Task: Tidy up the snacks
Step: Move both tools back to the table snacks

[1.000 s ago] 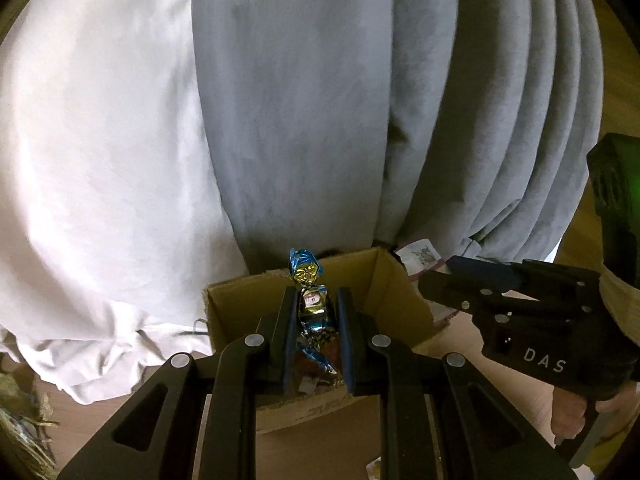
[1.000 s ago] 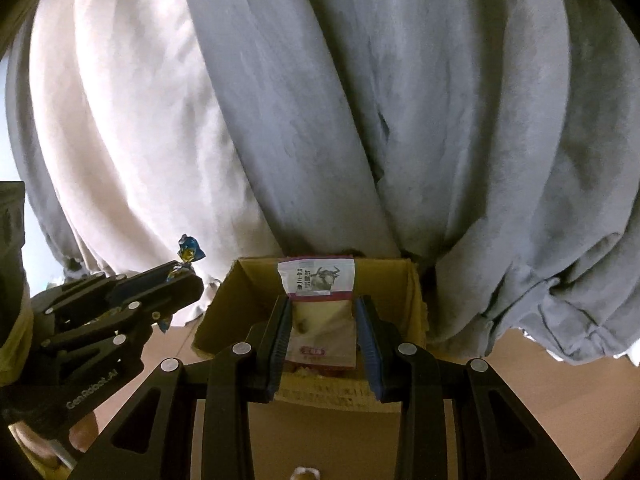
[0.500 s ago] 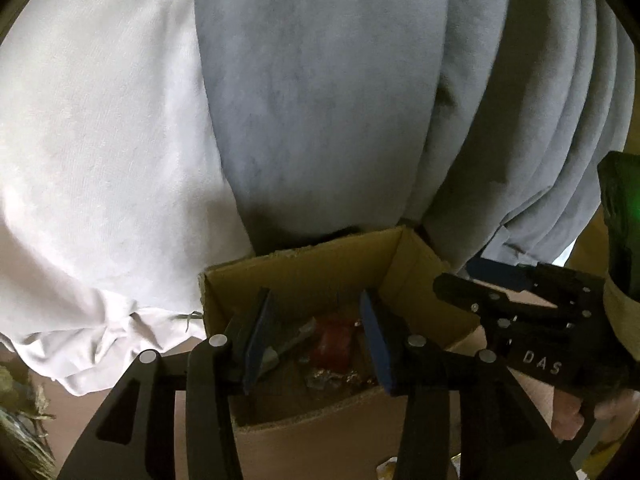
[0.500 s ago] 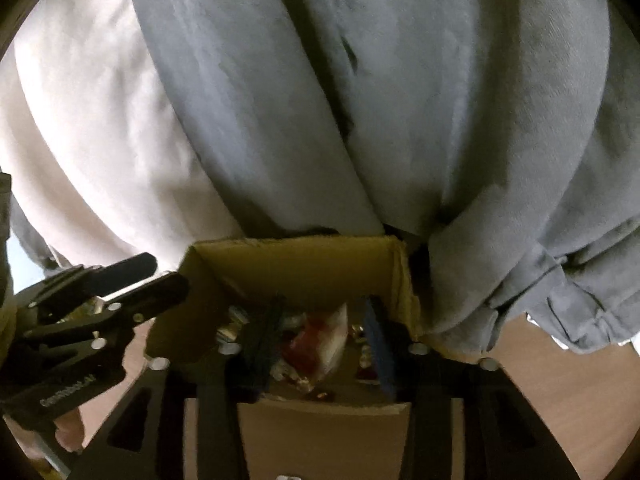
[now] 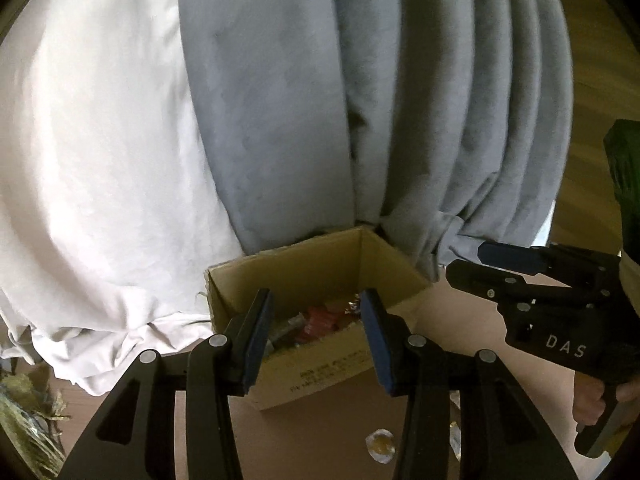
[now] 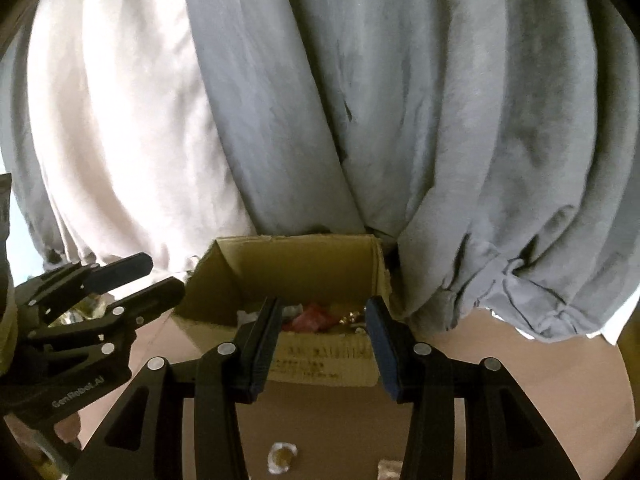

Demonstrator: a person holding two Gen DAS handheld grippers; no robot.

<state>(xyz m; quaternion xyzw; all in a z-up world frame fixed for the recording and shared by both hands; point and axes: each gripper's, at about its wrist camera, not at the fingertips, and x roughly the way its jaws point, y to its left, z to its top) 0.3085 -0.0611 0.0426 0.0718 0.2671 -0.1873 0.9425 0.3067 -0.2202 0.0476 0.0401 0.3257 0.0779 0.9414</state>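
Note:
An open cardboard box [image 5: 320, 356] stands on the brown surface against hanging curtains; it also shows in the right wrist view [image 6: 304, 264]. Several wrapped snacks [image 5: 320, 320] lie inside it, a red packet [image 6: 308, 318] among them. My left gripper [image 5: 316, 336] is open and empty just in front of and above the box's near wall. My right gripper [image 6: 320, 340] is open and empty at the same near wall. Each gripper shows in the other's view: the right gripper [image 5: 516, 268] at the right, the left gripper [image 6: 140, 284] at the left.
Grey curtains [image 5: 360, 100] and a white curtain [image 5: 88, 160] hang right behind the box. A small round wrapped sweet [image 5: 381, 443] lies on the surface in front of the box, also in the right wrist view [image 6: 282, 456]. Dry straw-like material [image 5: 24, 412] sits at far left.
Both grippers have opened. The blue-gold candy left my left gripper and the white snack packet left my right gripper, into the box. Both grippers have drawn back slightly.

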